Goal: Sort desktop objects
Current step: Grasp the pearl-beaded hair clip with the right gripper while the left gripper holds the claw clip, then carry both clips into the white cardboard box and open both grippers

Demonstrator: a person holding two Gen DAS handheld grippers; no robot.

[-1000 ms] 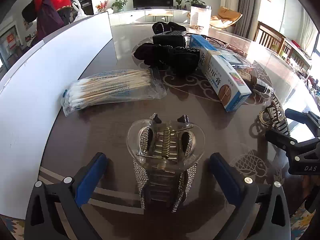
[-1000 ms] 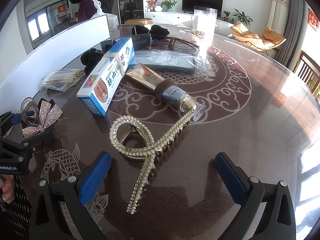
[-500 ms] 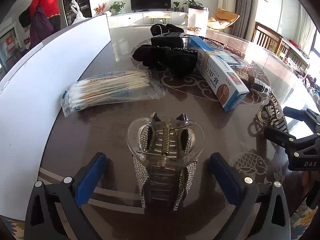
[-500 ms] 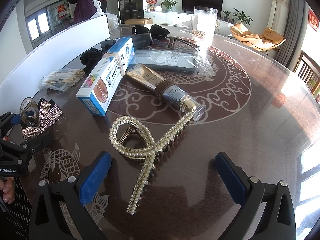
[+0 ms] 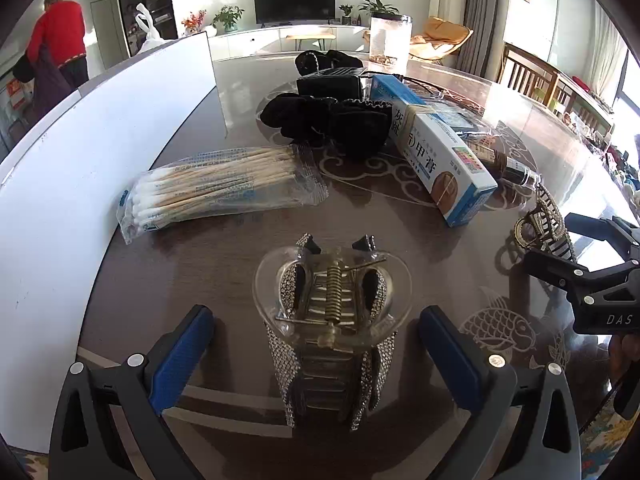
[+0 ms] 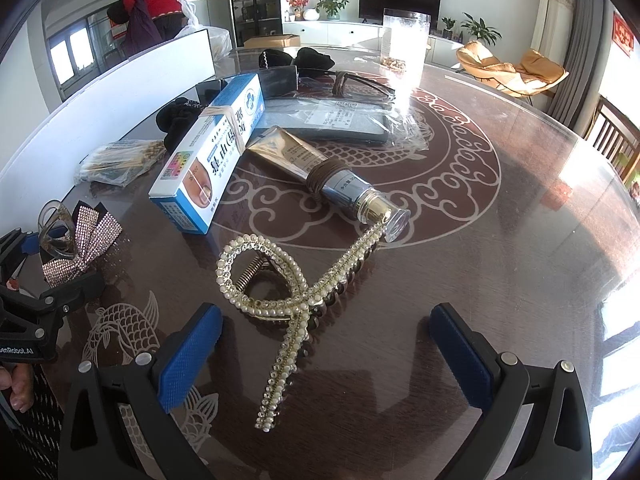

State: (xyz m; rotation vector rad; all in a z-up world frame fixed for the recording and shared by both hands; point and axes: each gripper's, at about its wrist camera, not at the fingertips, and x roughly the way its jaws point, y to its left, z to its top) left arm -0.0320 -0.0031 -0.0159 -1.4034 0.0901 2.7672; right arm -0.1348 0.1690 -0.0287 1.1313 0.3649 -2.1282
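Note:
A clear hair claw with rhinestone bows point(image 5: 333, 316) stands on the dark table between the open blue pads of my left gripper point(image 5: 320, 354), untouched; it also shows in the right wrist view point(image 6: 76, 236). A pearl hair claw point(image 6: 288, 288) lies just ahead of my right gripper point(image 6: 326, 354), which is open and empty; the claw also shows in the left wrist view point(image 5: 542, 224). A bag of cotton swabs point(image 5: 216, 188), a blue-and-white box point(image 5: 436, 150), a gold-capped tube point(image 6: 332, 178) and black hair ties point(image 5: 324, 118) lie farther back.
A white board point(image 5: 80, 152) curves along the table's left side. A flat grey packet in plastic point(image 6: 348, 116) and a clear container point(image 6: 404, 38) sit farther back. The table edge lies close below both grippers. A person in red point(image 5: 60, 52) stands behind.
Both grippers stay open and nearly still. The left wrist view has shifted slightly. The person in red in the background has moved.

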